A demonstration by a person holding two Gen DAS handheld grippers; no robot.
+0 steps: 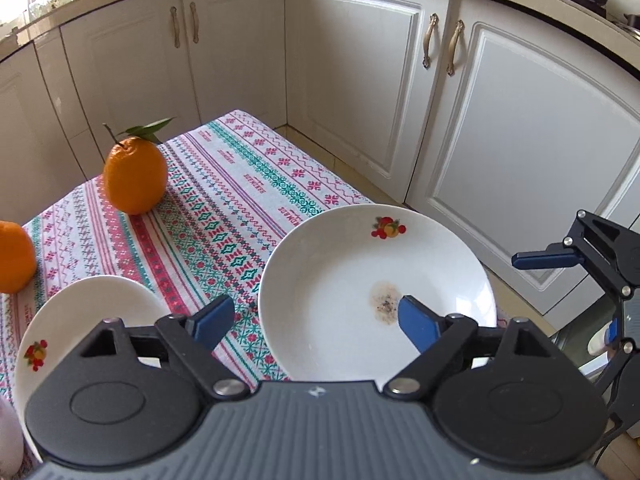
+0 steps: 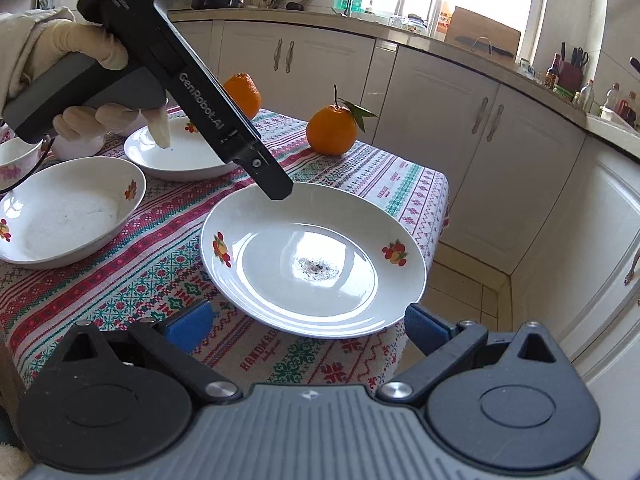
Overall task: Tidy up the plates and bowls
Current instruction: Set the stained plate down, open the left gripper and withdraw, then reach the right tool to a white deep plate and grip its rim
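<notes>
**A:** Left wrist view first. Your left gripper [image 1: 316, 320] has its jaws spread wide with nothing in them. It hangs over the near rim of the stained plate [image 1: 344, 280], and neither pad is on the rim. That plate sits flat on the tablecloth [image 1: 224, 208], at the corner by the cabinets. A second plate [image 1: 96, 312] lies left of it, apart, not stacked. Your right gripper [image 1: 560, 258] shows beyond the stained plate's right edge, jaws apart, nothing visible between them.

**B:** Right wrist view?

**A:** Your right gripper [image 2: 308, 322] is fully spread and empty, just short of the stained plate [image 2: 312, 256]. Left of that plate: a shallow bowl [image 2: 68, 216], another plate [image 2: 180, 156] behind it, and a small bowl [image 2: 16, 156] at the frame edge. All separate. Two oranges [image 2: 331, 130] sit behind the stained plate.

**B:** Progress?

**A:** I'd call it early. Nothing is stacked yet; you still have to nest the plates and group the bowls.
</notes>
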